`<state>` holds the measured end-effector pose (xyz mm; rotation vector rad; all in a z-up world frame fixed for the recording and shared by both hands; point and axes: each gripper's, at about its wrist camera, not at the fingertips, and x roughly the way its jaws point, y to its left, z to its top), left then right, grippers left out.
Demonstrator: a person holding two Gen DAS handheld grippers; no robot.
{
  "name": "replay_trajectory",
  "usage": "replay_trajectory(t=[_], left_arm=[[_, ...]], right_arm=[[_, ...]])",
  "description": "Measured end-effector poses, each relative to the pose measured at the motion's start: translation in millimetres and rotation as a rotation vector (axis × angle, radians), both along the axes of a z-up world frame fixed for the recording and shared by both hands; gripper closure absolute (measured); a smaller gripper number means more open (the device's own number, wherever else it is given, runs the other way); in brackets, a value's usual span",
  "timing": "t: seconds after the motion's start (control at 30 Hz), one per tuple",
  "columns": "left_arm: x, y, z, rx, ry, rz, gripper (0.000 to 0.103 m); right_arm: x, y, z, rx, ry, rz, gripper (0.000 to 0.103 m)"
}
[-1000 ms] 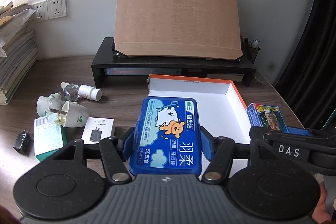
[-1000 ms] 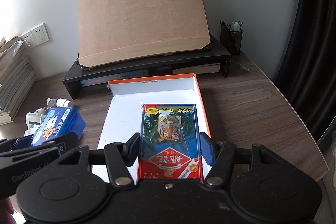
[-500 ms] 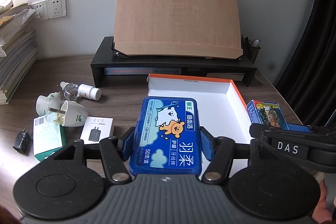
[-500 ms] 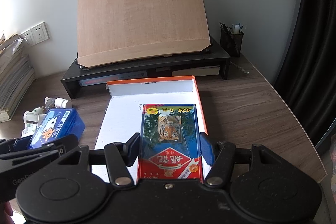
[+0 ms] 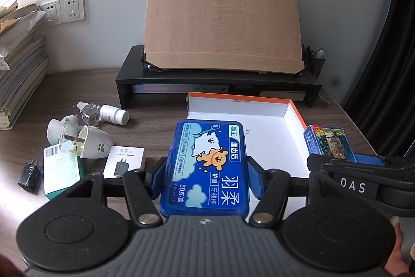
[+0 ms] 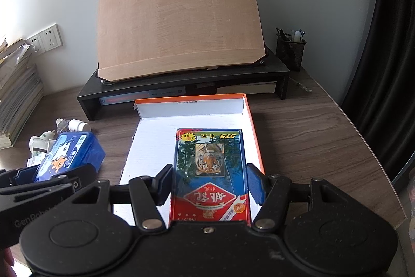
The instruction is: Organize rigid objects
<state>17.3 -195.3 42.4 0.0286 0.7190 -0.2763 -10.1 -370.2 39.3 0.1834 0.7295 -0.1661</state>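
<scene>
The orange-rimmed box (image 6: 247, 121) lies open on the tabletop in front of the black monitor stand (image 6: 181, 81), its white floor bare — and it sits straight ahead of both grippers. The right gripper (image 6: 210, 182) is clamped on the tiger card pack (image 6: 210, 173), fingers pressing its two long sides, so the pack's long axis runs forward along the fingers and toward the box's far wall. This pack hangs over the box's near right part, close to the right rim, which makes the right hand the nearer one. The left gripper (image 5: 205, 174) grips the blue floss-pick case (image 5: 206, 165) in the same way, long axis forward, held above the box's near left edge. Left of the box, toward the tabletop's left edge, the loose items wait: a white pill bottle (image 5: 114, 114), a plug-in vaporizer (image 5: 94, 143), a charger box (image 5: 124, 164) and a black plug (image 5: 29, 175). The likely next move is a lowering of each held item — the pack first.
</scene>
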Motion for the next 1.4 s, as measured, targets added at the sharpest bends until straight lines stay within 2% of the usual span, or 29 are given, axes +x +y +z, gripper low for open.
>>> replay_trajectory(t=[1.4], left_arm=[[0.7, 5.1, 0.3, -0.013, 0.009, 0.006, 0.040]], right_arm=[[1.4, 3.5, -0.4, -0.008, 0.008, 0.008, 0.032]])
